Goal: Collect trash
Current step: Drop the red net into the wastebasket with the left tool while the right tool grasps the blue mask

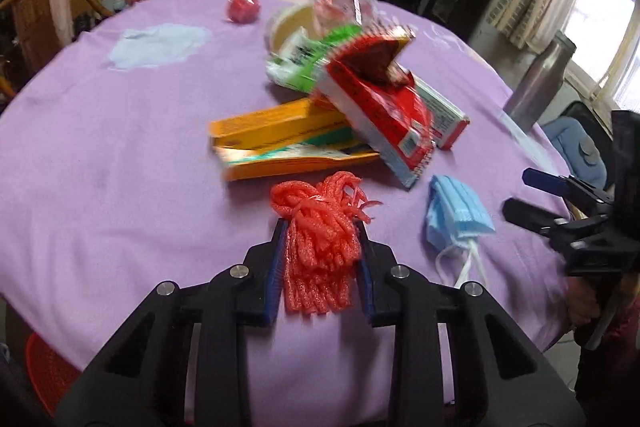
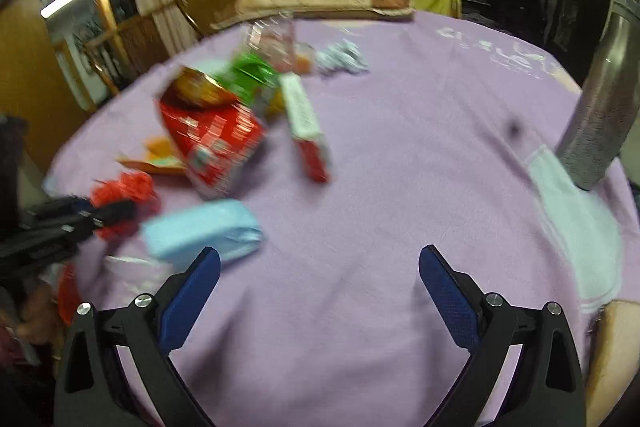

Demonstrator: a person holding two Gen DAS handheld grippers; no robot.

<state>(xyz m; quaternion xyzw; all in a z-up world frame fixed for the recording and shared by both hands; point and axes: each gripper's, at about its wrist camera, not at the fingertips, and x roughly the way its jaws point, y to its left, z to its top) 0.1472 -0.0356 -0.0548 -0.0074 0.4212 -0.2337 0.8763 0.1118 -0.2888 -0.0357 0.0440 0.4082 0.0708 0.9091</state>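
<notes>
My left gripper (image 1: 320, 227) is shut on a red foam fruit net (image 1: 316, 199) lying on the purple tablecloth (image 1: 120, 155); both blue pads squeeze its sides. To its right lies a folded blue face mask (image 1: 456, 215). Behind the net sits a trash pile: an orange box (image 1: 280, 139), a red snack bag (image 1: 376, 107), a green wrapper (image 1: 308, 59) and a red-and-white box (image 1: 440, 115). My right gripper (image 2: 319, 255) is open over bare cloth, with the mask (image 2: 200, 231) just beyond its left finger. The right wrist view also shows the left gripper (image 2: 116, 211) on the net (image 2: 128, 187).
A steel flask (image 1: 540, 83) stands at the table's right edge. A paper bowl (image 1: 292, 23) and a small red item (image 1: 243, 9) lie farther back. A crumpled wrapper (image 2: 342, 61) sits behind the pile. A red basket (image 1: 48, 371) shows below the table's near left edge.
</notes>
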